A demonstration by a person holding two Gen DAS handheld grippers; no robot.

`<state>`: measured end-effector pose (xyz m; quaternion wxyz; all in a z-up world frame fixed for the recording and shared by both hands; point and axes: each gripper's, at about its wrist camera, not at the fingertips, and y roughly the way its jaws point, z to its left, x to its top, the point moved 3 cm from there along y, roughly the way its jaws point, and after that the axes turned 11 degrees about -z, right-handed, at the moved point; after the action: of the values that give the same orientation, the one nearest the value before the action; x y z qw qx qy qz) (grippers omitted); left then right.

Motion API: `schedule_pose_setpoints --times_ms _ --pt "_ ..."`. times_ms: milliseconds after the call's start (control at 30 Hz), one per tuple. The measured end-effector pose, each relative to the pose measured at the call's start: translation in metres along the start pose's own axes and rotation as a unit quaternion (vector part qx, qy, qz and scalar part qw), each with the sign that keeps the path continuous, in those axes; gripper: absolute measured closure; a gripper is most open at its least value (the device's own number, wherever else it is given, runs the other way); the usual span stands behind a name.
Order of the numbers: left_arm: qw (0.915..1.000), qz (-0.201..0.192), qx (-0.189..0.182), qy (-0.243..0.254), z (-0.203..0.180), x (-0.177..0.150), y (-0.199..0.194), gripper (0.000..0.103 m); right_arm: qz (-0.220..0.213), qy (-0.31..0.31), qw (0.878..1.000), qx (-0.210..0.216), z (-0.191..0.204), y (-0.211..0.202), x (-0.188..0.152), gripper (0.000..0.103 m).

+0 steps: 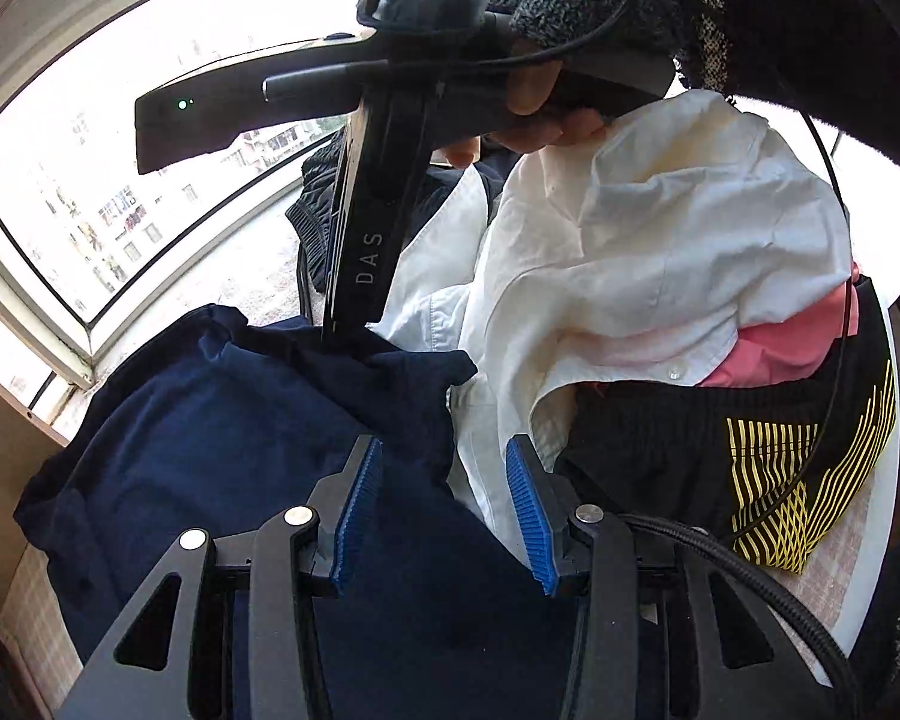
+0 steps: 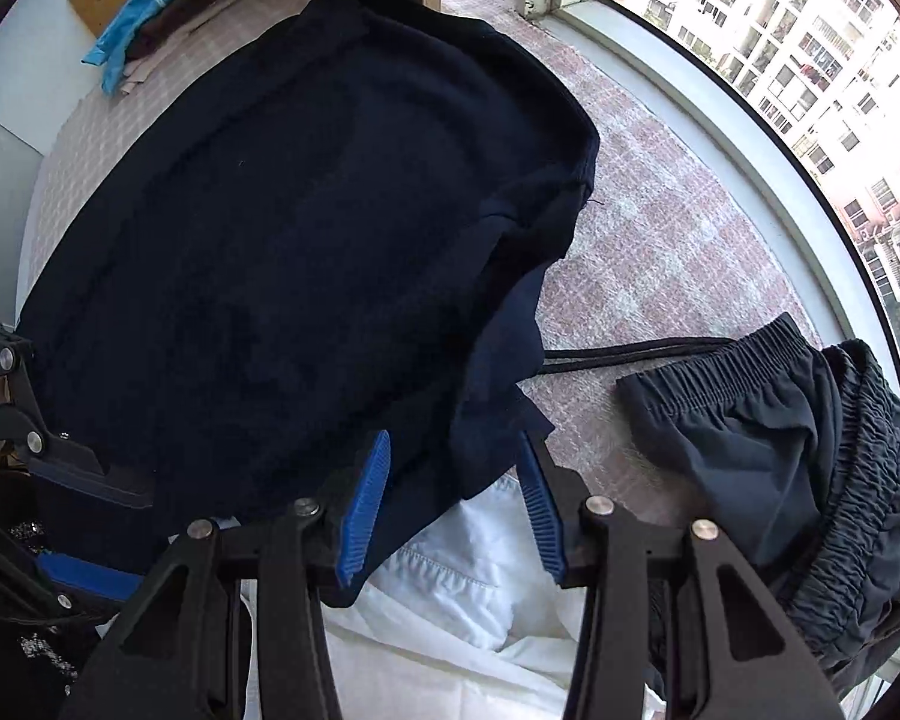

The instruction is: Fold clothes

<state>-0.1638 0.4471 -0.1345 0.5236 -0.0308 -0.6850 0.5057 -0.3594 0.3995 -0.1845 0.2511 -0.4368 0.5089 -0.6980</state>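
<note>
Place: I'm in a high-rise flat, a home.
Signs: curved window (image 2: 720, 138) onto apartment blocks (image 2: 810, 60); laundry pile (image 1: 660, 252) on my counter (image 2: 660, 228).

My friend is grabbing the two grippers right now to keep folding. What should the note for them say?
Left gripper: jaws open, nothing pinched, over the navy garment.
Right gripper: jaws apart, with an edge of the navy garment between them; I cannot tell whether they press on it.
The navy garment lies spread on the checked table cover, one corner bunched up near the right gripper.
Waiting heap: white shirt, pink garment, black shorts with yellow stripes, dark elastic-waist shorts.
Blue clothing lies at the far end of the table.
Left: fold the navy garment, then the heap.
</note>
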Motion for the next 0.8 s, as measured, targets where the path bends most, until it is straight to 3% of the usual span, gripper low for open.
schedule_pose_setpoints --times_ms 33,67,100,133,267,333,467,667,800 --pt "1.0 0.0 -0.002 0.0 0.002 0.001 0.002 0.062 0.008 0.008 1.0 0.001 -0.005 0.005 -0.001 0.06" --pt "1.0 0.001 -0.006 -0.001 0.003 0.002 0.003 0.06 0.017 0.015 1.0 0.003 -0.009 0.01 -0.002 0.067" --pt "0.9999 0.003 -0.011 -0.002 0.004 0.001 0.004 0.058 0.025 0.023 0.999 0.004 -0.014 0.015 -0.002 0.076" --pt "0.9999 0.004 -0.012 -0.001 0.005 0.001 0.006 0.058 0.03 0.031 0.999 0.001 -0.02 0.017 -0.003 0.098" --pt "0.9999 0.009 -0.009 0.003 0.01 0.001 0.018 0.057 0.007 0.073 0.997 -0.012 -0.05 0.004 -0.003 0.099" --pt "0.9999 0.009 -0.003 0.01 0.01 0.003 0.028 0.057 -0.016 0.1 0.995 0.001 -0.061 -0.008 -0.002 0.099" --pt "0.9978 0.014 0.003 0.064 0.003 0.008 0.047 0.055 -0.034 0.121 0.992 0.003 -0.073 -0.02 -0.002 0.099" --pt "0.9789 0.019 0.05 0.197 -0.009 0.014 0.071 0.047 -0.034 0.134 0.99 0.009 -0.077 -0.014 0.004 0.099" --pt "0.9735 0.022 0.032 0.225 -0.011 0.018 0.084 0.044 -0.031 0.141 0.989 0.015 -0.08 -0.009 0.008 0.099"
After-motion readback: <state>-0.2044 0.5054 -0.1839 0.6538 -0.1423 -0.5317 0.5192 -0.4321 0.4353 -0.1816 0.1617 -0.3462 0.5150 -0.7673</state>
